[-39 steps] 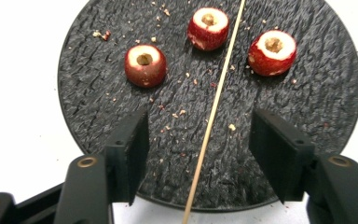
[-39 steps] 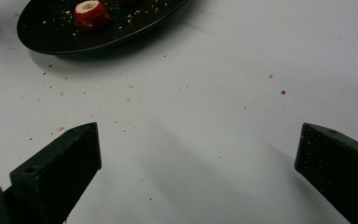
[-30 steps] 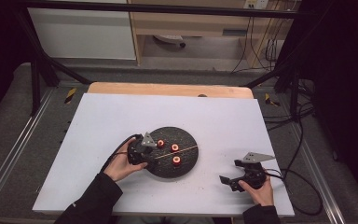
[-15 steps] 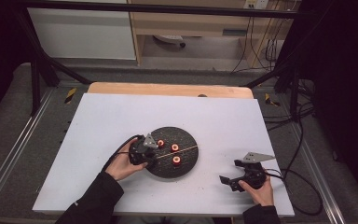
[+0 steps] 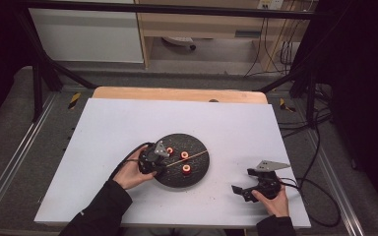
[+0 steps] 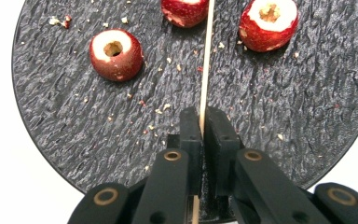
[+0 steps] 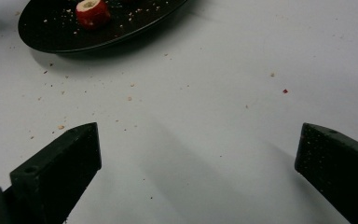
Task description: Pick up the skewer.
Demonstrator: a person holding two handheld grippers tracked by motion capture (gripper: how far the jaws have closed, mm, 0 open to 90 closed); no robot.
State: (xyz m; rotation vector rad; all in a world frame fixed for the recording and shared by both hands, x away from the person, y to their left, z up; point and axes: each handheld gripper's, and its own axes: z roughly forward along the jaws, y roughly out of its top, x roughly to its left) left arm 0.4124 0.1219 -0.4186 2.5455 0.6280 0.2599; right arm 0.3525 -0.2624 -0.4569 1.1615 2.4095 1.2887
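Left hand (image 5: 130, 172) low over the near-left rim of the black round plate (image 5: 197, 142), left gripper (image 5: 158, 164) aimed across it, jaws just closed and now clamped on the near end of the thin wooden skewer (image 6: 206, 60), which lies across the plate's middle between three cored red fruits (image 6: 116, 54). Right hand (image 5: 270, 196) resting on the white table (image 5: 103, 128) well apart from the plate, right gripper (image 5: 243, 191) level, jaws wide apart with nothing between. Left gripper view: pads tight on the skewer and crumbs scattered on the plate; right gripper view: plate edge with one fruit beyond the spread jaws.
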